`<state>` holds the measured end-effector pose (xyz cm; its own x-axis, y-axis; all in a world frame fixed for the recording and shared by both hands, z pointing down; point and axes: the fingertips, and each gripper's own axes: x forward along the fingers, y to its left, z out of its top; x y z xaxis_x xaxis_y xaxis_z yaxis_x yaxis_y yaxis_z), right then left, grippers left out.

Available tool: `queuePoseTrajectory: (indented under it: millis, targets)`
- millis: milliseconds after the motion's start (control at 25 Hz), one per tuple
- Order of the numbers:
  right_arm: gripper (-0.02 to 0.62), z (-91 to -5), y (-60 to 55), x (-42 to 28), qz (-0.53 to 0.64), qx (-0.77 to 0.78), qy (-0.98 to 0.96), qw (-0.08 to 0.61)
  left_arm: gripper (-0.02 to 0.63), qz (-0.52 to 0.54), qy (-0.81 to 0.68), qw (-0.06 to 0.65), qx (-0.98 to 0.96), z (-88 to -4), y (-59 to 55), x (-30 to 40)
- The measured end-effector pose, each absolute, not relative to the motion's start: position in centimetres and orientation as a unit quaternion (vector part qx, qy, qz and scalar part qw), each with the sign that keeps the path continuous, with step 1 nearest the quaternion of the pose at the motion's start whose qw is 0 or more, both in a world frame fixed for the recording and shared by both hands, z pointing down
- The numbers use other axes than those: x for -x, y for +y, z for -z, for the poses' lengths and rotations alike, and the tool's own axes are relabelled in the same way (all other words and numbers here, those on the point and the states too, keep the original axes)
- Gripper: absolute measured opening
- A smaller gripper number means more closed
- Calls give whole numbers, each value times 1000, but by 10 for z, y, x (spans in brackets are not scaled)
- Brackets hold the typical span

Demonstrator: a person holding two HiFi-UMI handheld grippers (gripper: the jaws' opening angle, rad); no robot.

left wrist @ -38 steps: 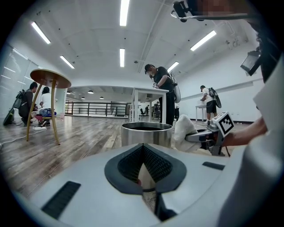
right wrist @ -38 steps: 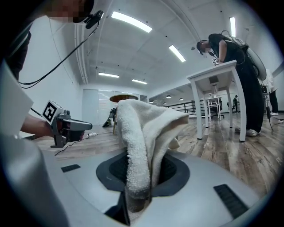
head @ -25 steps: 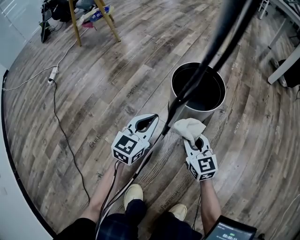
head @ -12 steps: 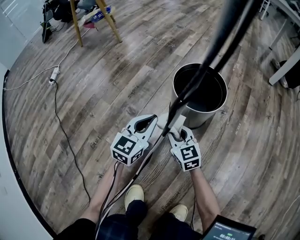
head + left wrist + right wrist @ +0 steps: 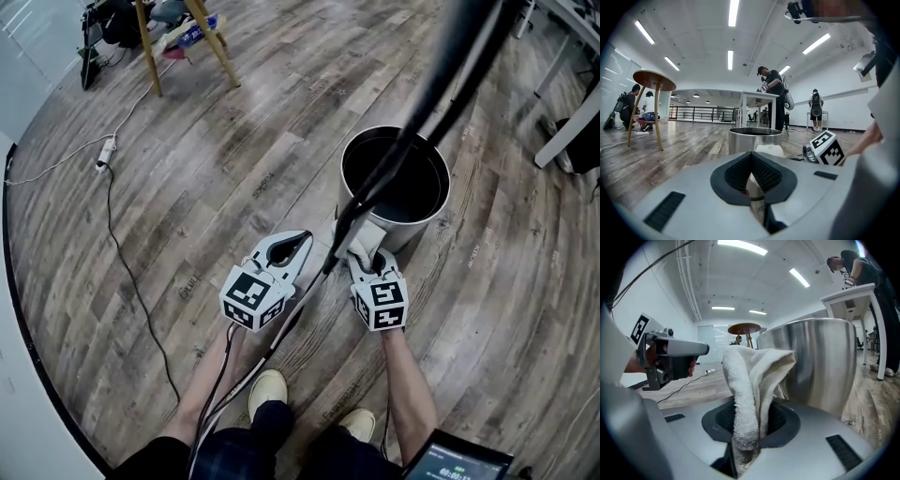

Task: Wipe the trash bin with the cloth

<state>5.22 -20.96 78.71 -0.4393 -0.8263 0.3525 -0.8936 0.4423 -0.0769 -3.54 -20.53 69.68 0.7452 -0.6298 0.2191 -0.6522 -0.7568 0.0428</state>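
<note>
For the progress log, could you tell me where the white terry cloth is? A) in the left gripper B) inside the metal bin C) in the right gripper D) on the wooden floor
C: the white terry cloth is pinched in the right gripper, beside the round steel trash bin.

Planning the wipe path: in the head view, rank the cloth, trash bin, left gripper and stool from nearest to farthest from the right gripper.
1. Cloth: clamped in the right gripper.
2. Trash bin: just ahead, with the cloth at its wall.
3. Left gripper: alongside, to the left.
4. Stool: far off, upper left.
</note>
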Motion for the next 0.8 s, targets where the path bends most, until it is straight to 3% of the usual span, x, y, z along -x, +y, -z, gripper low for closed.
queuePoseTrajectory:
  millis: [800]
  targets:
    - [91, -798, -181, -164, -141, -599, -779, 120, -3, -97, -337, 61, -934, -694, -195, 30]
